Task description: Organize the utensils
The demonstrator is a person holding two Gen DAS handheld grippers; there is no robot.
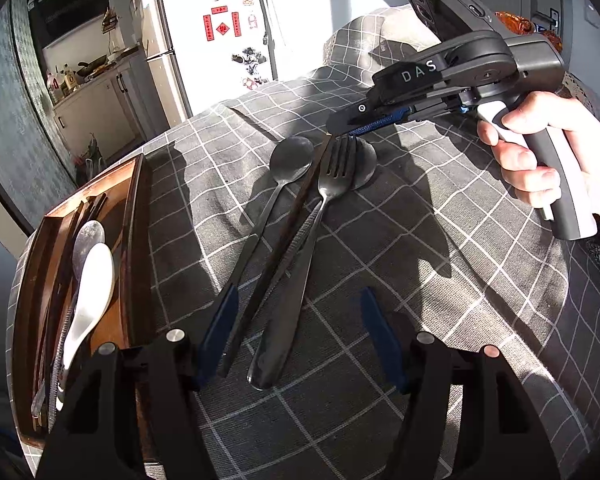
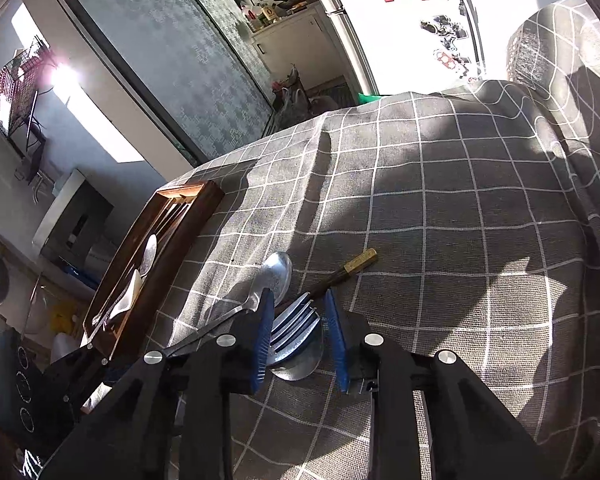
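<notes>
A fork (image 1: 300,256), a metal spoon (image 1: 288,160) and one dark chopstick (image 1: 276,252) lie side by side on the grey checked cloth. A second spoon bowl (image 1: 367,162) peeks out from under the fork head. My left gripper (image 1: 300,296) is open, its blue pads (image 1: 220,328) straddling the fork and chopstick handles. My right gripper (image 2: 298,294), held by a hand (image 1: 540,148), has its pads tight on either side of the fork tines (image 2: 294,326), above the spoon bowl (image 2: 300,366). The chopstick's gold end (image 2: 360,260) sticks out beyond the pads, with the spoon (image 2: 276,276) to their left.
A wooden tray (image 1: 134,216) sits at the table's left edge holding dark chopsticks, a metal spoon and a white ceramic spoon (image 1: 92,284). The cloth is rumpled in folds. A fridge (image 1: 220,32) and kitchen counter stand beyond the table's far edge.
</notes>
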